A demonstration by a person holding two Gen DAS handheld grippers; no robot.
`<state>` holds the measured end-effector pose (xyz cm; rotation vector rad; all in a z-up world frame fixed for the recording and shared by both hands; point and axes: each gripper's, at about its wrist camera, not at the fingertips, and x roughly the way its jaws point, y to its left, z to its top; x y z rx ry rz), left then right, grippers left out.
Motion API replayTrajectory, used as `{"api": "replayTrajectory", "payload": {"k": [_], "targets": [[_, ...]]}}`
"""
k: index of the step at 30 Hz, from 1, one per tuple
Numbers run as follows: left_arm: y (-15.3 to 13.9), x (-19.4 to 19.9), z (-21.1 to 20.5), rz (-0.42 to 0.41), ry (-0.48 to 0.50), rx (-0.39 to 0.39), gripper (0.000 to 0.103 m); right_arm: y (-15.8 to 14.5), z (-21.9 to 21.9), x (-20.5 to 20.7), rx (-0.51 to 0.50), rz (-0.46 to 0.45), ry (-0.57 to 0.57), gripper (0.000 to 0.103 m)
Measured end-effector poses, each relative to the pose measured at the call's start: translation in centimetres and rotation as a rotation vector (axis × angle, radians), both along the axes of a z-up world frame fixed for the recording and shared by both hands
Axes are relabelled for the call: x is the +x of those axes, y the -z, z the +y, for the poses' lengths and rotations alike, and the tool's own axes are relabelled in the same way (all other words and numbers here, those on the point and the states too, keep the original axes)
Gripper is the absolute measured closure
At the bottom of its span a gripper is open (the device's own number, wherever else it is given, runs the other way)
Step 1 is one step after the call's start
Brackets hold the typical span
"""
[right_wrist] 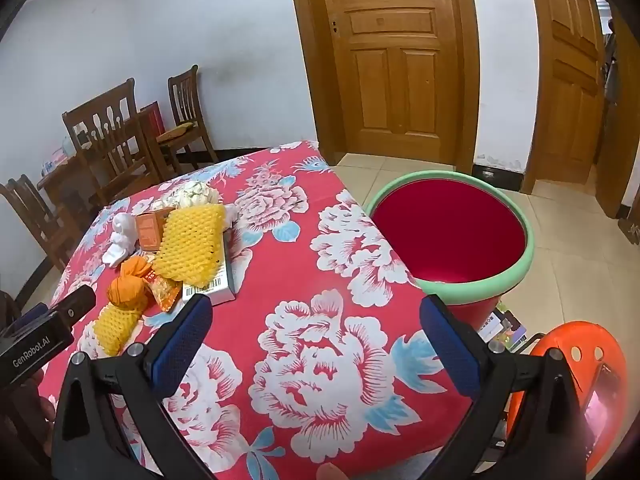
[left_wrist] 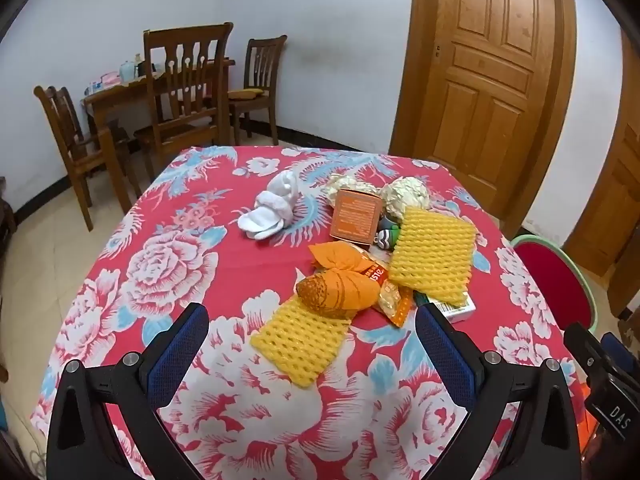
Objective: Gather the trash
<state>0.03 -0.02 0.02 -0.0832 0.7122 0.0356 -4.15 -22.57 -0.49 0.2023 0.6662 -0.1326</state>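
— On red floral cloth (left_wrist: 168, 264), near yellow foam net (left_wrist: 301, 343): long axis running from left gripper (left_wrist: 312, 354) toward orange wrappers (left_wrist: 340, 280).
— Right gripper (right_wrist: 316, 344)?
— Spread wide like left — holding nothing, bucket (right_wrist: 516, 276) beside table.

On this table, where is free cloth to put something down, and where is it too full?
Free: the tablecloth between the trash pile and the bucket; also the side left of the white sock. Crowded: around the orange box and yellow foam nets.
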Motion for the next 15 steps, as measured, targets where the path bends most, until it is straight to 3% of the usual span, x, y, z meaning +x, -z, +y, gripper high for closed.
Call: {"api": "replayTrajectory", "payload": {"k": [15], "targets": [[-0.65,-0.54,-0.1,-0.019,0.004,-0.006,0.001,-0.19,0.2,-0.18,0.001,-0.002,-0.005,0.002]]}}
